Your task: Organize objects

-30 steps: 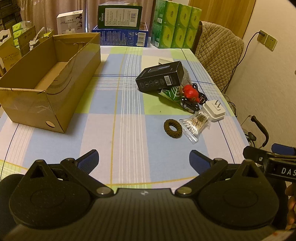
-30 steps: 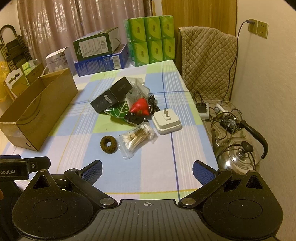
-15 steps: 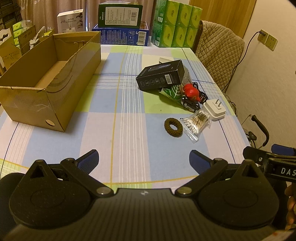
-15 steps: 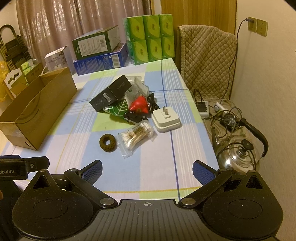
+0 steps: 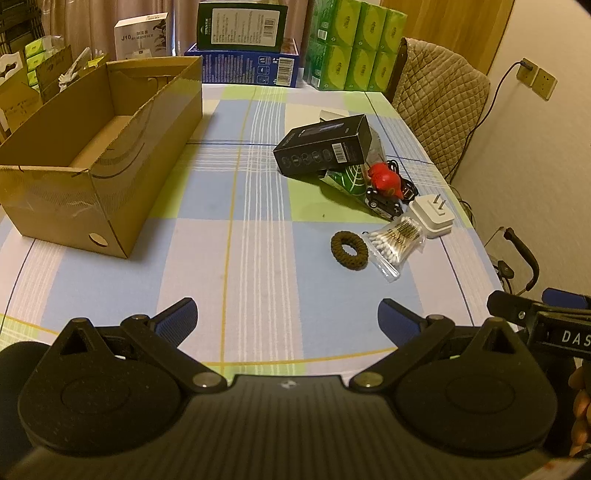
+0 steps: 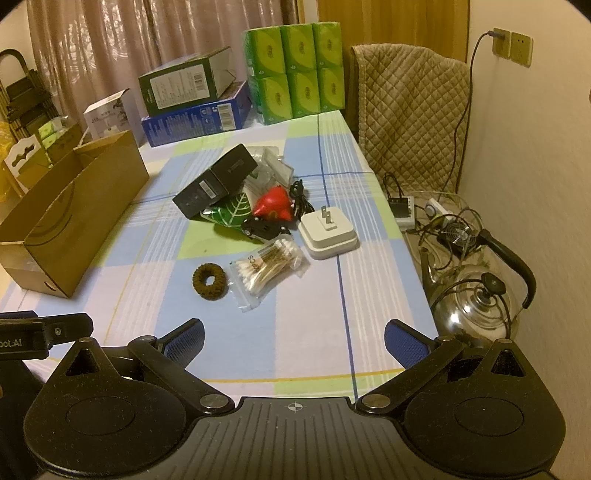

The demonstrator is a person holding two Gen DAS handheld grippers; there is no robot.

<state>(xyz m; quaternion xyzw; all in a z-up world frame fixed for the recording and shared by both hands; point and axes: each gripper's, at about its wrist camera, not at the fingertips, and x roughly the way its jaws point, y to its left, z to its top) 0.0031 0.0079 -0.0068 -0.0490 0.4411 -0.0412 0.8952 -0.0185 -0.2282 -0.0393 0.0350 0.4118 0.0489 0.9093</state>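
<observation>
An empty cardboard box [image 5: 110,155] [image 6: 70,218] stands open at the table's left. To the right lies a cluster: a black carton [image 5: 325,149] [image 6: 218,181], a green leaf-print packet [image 6: 231,216], a red toy [image 5: 384,181] [image 6: 275,205], a small black toy car [image 6: 262,229], a white plug adapter [image 5: 434,218] [image 6: 328,232], a bag of cotton swabs [image 5: 397,243] [image 6: 267,266] and a brown hair tie [image 5: 349,249] [image 6: 209,280]. My left gripper [image 5: 288,317] and right gripper [image 6: 293,341] hover open over the near table edge, holding nothing.
Green tissue packs [image 6: 295,70], blue and green cartons [image 5: 240,40] and a white box [image 5: 140,35] line the far edge. A quilted chair [image 6: 410,110] stands at the right. A glass kettle [image 6: 476,295] and cables sit low beside the table's right edge.
Both grippers have drifted slightly forward toward the table; the objects sit a little lower and closer in view. Nothing on the table has moved.
</observation>
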